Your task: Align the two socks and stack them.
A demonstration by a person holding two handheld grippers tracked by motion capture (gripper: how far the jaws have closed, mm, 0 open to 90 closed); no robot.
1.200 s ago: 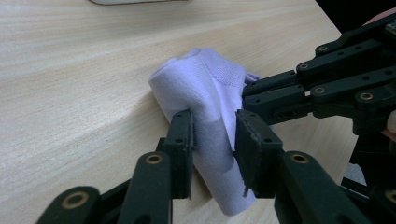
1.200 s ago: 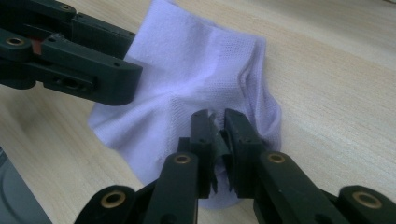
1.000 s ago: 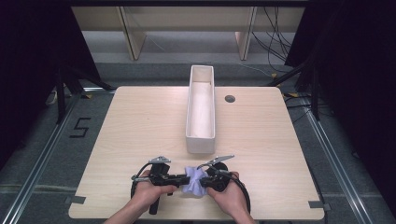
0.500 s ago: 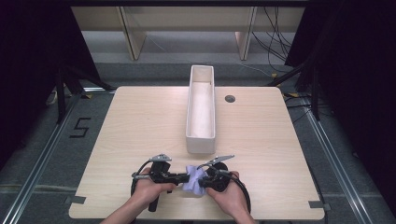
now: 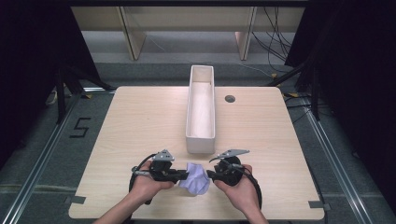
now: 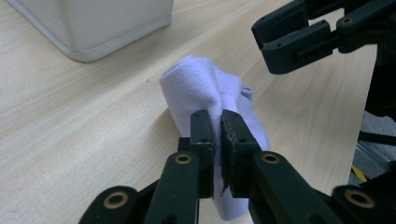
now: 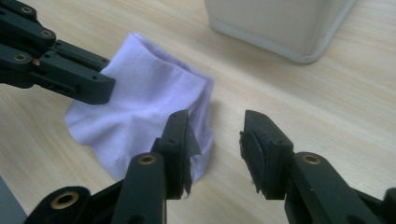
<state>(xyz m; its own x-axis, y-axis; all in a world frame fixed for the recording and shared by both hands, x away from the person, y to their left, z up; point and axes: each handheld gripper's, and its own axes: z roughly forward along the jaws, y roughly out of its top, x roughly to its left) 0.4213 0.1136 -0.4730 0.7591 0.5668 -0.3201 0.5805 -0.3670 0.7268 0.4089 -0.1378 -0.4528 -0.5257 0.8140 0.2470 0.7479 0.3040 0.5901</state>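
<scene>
A pale lilac cloth (image 5: 196,179) lies bunched on the table near its front edge, between the two hands. My left gripper (image 5: 183,177) is shut on the cloth's left side; in the left gripper view a fold of the cloth (image 6: 205,93) is pinched between the jaws at my left gripper (image 6: 217,135). My right gripper (image 5: 211,175) sits at the cloth's right side. Its jaws have just been opening and stand apart at my right gripper (image 7: 217,140), with bare table between them and the cloth (image 7: 144,105) just to their left.
A long white bin (image 5: 201,137) stands in the table's middle, its near end just beyond the cloth. A dark round hole (image 5: 229,99) is in the tabletop right of the bin. Shelving legs and cables lie past the far edge.
My right gripper has let go of the cloth and drawn slightly right, away from it. The left gripper keeps its hold and has stayed in place.
</scene>
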